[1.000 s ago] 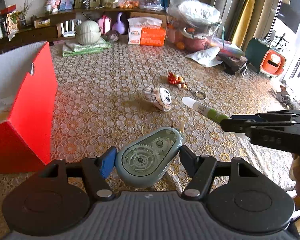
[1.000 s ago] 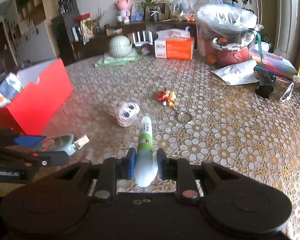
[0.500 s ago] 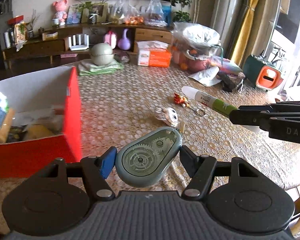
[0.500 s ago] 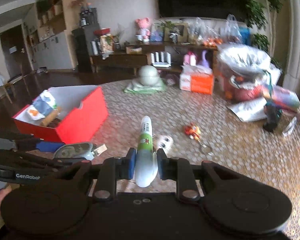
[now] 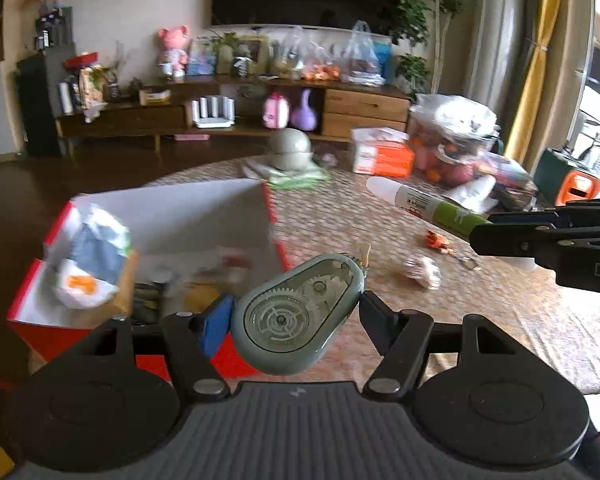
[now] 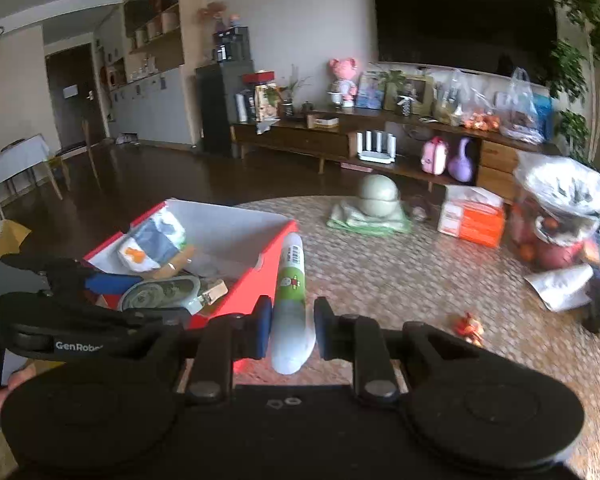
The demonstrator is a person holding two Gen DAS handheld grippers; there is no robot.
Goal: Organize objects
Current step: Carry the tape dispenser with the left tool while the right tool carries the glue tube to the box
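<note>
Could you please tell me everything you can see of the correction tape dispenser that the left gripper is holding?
The correction tape dispenser is a teardrop-shaped case of grey-green, see-through plastic, with a toothed wheel and a smaller gear visible inside. A small beige tip sticks out at its narrow end. The left gripper is shut on its wide end, a finger on each side, so that it lies tilted, narrow end up and away. It hangs in the air near the red box, touching only the fingers.
</note>
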